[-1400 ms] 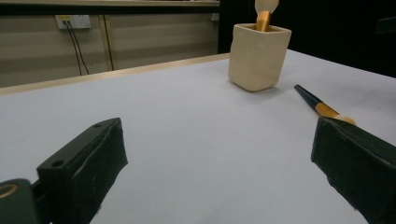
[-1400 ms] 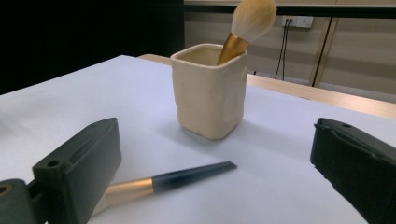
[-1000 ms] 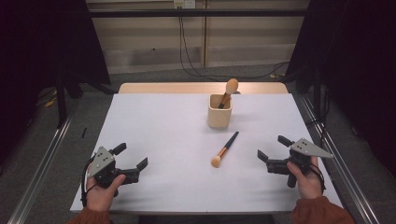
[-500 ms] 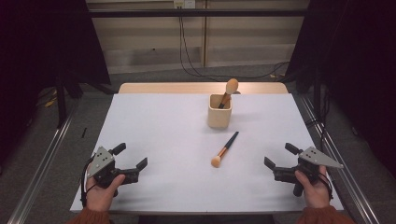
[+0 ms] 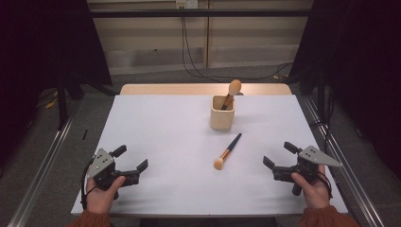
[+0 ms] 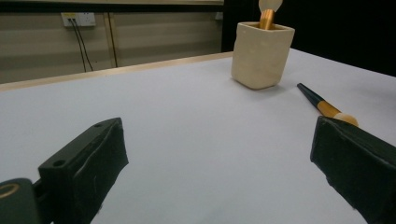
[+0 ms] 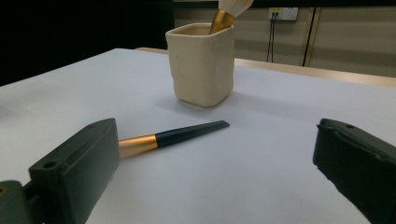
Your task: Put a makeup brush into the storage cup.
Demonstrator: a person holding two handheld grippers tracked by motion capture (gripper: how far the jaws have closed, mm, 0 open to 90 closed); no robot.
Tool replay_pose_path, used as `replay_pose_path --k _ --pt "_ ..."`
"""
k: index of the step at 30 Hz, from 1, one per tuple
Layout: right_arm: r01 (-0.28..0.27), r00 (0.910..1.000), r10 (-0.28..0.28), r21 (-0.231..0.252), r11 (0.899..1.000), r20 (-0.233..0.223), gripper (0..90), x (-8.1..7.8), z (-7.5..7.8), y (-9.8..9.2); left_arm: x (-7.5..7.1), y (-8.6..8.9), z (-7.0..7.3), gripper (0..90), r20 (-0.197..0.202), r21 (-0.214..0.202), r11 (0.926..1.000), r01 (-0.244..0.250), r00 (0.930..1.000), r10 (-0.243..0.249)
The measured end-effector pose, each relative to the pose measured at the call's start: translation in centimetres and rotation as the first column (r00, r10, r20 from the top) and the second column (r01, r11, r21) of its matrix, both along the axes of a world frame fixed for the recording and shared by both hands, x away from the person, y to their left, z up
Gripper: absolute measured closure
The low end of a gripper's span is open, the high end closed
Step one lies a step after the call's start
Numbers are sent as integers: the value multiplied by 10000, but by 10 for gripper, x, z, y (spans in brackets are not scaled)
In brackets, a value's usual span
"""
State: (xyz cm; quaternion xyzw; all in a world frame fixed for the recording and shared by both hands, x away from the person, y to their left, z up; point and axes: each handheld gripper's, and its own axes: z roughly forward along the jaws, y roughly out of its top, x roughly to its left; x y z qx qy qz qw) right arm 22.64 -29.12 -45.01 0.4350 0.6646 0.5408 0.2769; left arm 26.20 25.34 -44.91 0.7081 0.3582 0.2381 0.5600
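**Desk:** What does the overhead frame show?

**Photographer:** A person seated at a white-topped table (image 5: 165, 142) holds a two-jaw gripper in each hand. The left gripper (image 5: 130, 158) rests at the near left corner, the right gripper (image 5: 279, 155) at the near right. Both sets of black jaws stand wide apart, with nothing between them.

**Desk:** And the thing nearest them?

**Photographer:** A loose make-up brush with a black handle, gold ferrule and pale orange head (image 5: 228, 151) lies flat on the table, between the two grippers but closer to the right one. Its head points toward the person, its handle tip toward the back of the table. Neither gripper touches it.

**Desk:** Anything else on the table?

**Photographer:** A cream-coloured square ceramic cup (image 5: 222, 113) stands upright just beyond the brush's handle tip, apart from it. A second brush with a gold ferrule and pale head (image 5: 232, 91) stands in it, head up, leaning to the right.

**Desk:** What do the gripper views add?

**Photographer:** In the right gripper view, the lying brush (image 7: 187, 133) stretches out from behind the left-hand jaw, with the cup (image 7: 201, 64) behind it. In the left gripper view, the brush (image 6: 322, 105) lies beside the right-hand jaw, the cup (image 6: 260, 56) farther off.
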Motion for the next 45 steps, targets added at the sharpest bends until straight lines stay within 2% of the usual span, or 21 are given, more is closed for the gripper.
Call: replay_pose_path --k 1,3,8,17,27,33,36,39,42,45 --pt "-51 10000 52 -180 9998 53 12 1 0 0 0 0 0 35 7 0 10000 -21 10000 21" --pt "-106 9999 106 1 9999 -32 8 2 1 2 0 0 1 35 59 36 10000 3 10000 -3" --pt "-264 9996 263 170 9995 98 1 7 8 0 1 -5 2 33 56 143 9999 94 9999 -94" --pt "-348 9994 347 73 9994 81 2 25 16 3 1 -3 2 33 77 132 9999 -5 10000 4" --pt "-806 9960 804 24 9967 393 2 52 39 19 2 -2 2 33 85 154 9999 -5 10000 4" --pt "-868 9947 859 143 9961 572 0 66 41 30 2 -2 1 33 72 156 9999 -8 10000 7" --pt "-989 9929 986 0 9951 671 0 73 42 36 2 -2 1 33 71 148 9999 -20 10000 19" --pt "-1117 9916 1113 30 9937 664 1 79 44 41 2 -2 1 33 71 156 9999 -17 10000 16" --pt "-1153 9924 1142 216 9931 454 10 85 45 45 2 -2 2 33 83 120 9999 -17 10000 16" --pt "-1161 9923 1154 126 9932 448 12 92 46 49 2 -2 2 33 75 74 10000 -37 10000 36"
